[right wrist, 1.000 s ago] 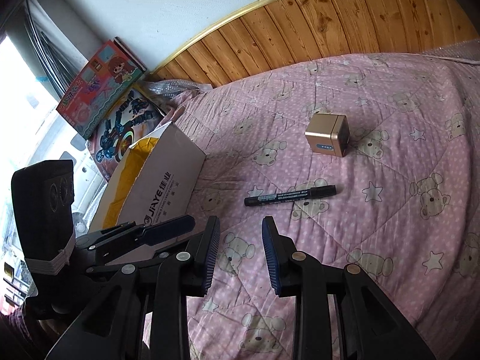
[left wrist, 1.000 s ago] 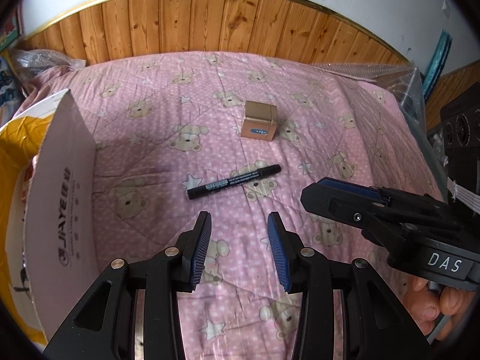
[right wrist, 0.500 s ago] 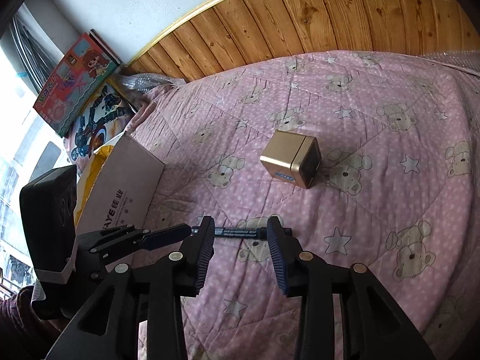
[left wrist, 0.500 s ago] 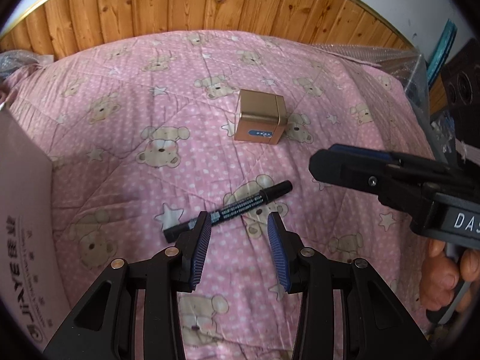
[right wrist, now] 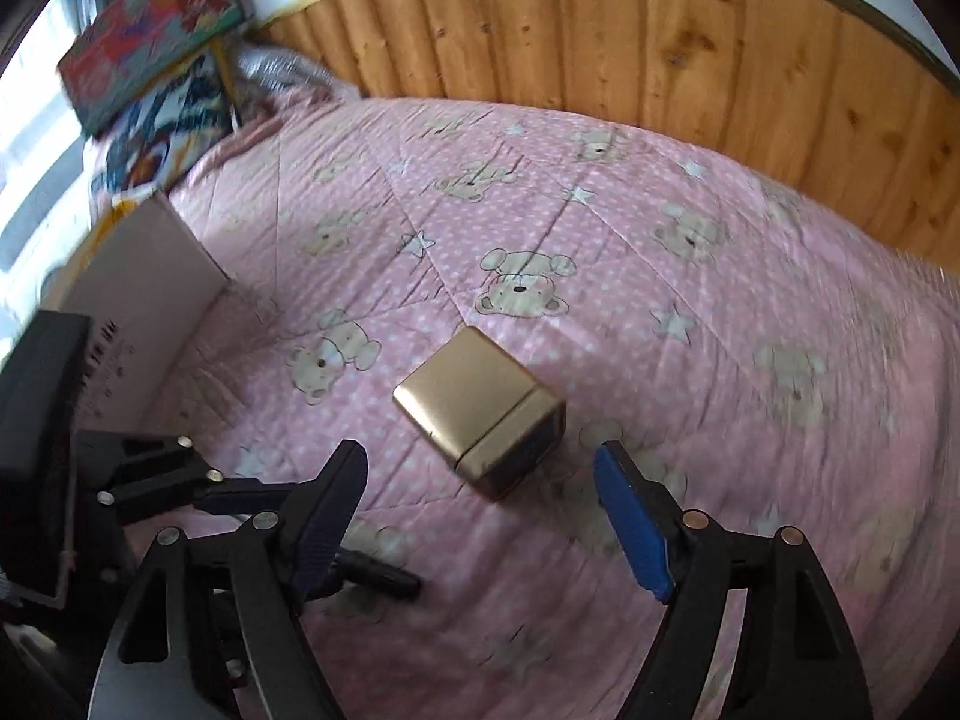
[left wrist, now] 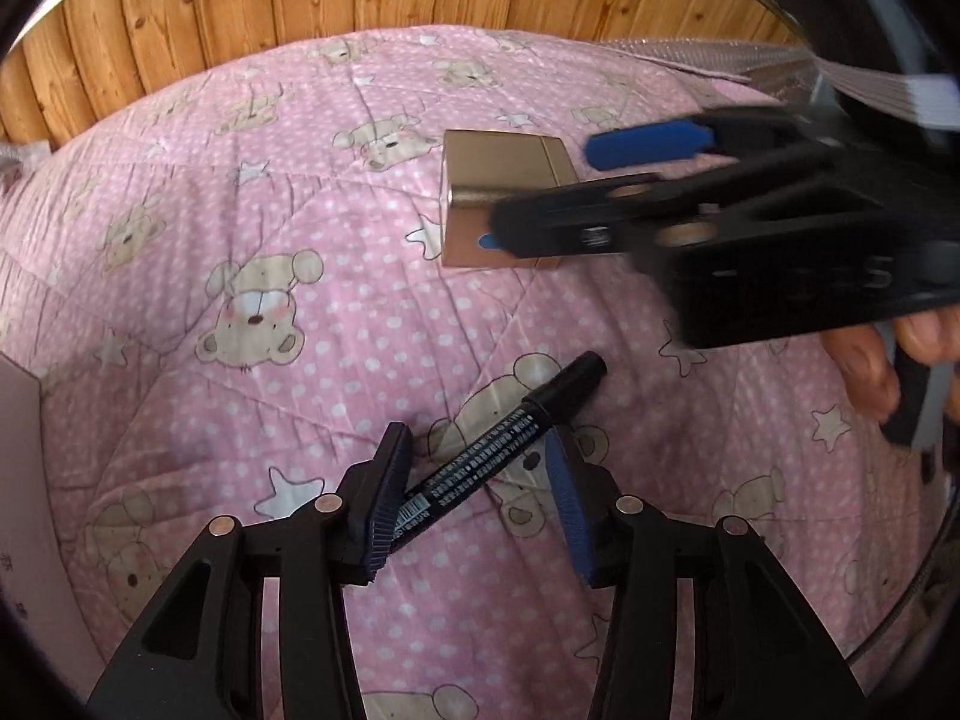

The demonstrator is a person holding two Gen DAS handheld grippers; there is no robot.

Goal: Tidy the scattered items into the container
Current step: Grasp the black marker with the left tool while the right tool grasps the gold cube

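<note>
On the soft quilted pink bedspread (left wrist: 336, 324) a slim black marker (left wrist: 504, 444) lies aslant between the ribbed blue pads of the left gripper (left wrist: 477, 501), whose jaws are opening. At one o'clock, the glossy golden cube (right wrist: 480, 414) sits before the right gripper (right wrist: 480, 522), jaws opening wide. The cardboard box (right wrist: 144, 300) stands at nine o'clock, contents unseen.

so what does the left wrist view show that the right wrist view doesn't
Only the left wrist view shows the marker lengthwise between the opening left gripper, untouched by its pads, plus the person's fingers. Only the right wrist view shows picture books and the opening right gripper framing the gold box. Both share box, marker, quilt, cardboard box.
</note>
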